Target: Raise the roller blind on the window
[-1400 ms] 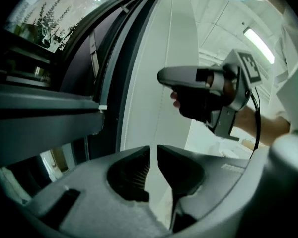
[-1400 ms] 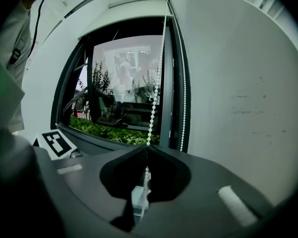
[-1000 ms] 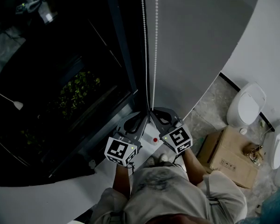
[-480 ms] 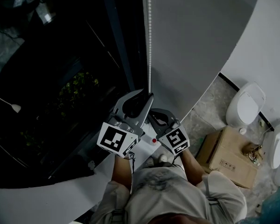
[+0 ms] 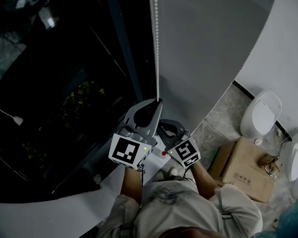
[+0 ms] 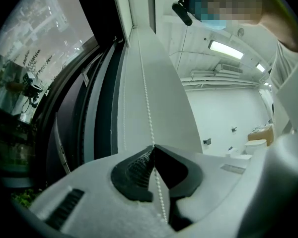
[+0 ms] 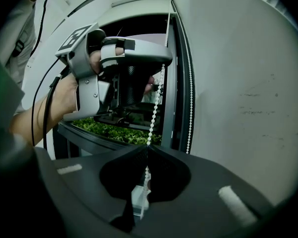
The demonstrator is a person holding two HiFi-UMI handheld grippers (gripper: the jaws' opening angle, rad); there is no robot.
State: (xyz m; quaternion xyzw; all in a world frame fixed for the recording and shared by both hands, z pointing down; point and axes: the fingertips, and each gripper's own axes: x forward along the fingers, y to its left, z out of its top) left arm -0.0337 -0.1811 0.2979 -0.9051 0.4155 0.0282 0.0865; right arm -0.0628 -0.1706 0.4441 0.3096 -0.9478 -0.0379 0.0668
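Shirt [image 5: 171, 200] of the person fills the bottom of the head view, with both forearms reaching forward and down. Right gripper [image 5: 161, 124] is the lower one. Its jaws are closed together on the bead chain [image 5: 156, 43], which runs into the jaw tips in the right gripper view. Left gripper [image 5: 158, 102] sits just above and beside it, marker cube facing the head camera. Its jaws are pinched tight on the same chain, and the beads pass straight through the closed pads in the left gripper view. The two grippers are near each other on the chain, left higher, not touching as far as visible. The chain rises from the left jaws as a white beaded line along the left edge of the roller blind [image 5: 208, 48]. The blind is grey fabric hanging down over the right part of the window [image 5: 54, 73]. The bare glass to the left is dark, with a black frame and green plants [image 5: 82, 95] behind it. Far below on the right floor are a cardboard box [image 5: 241, 170] and a white toilet [image 5: 260, 114] by the wall.
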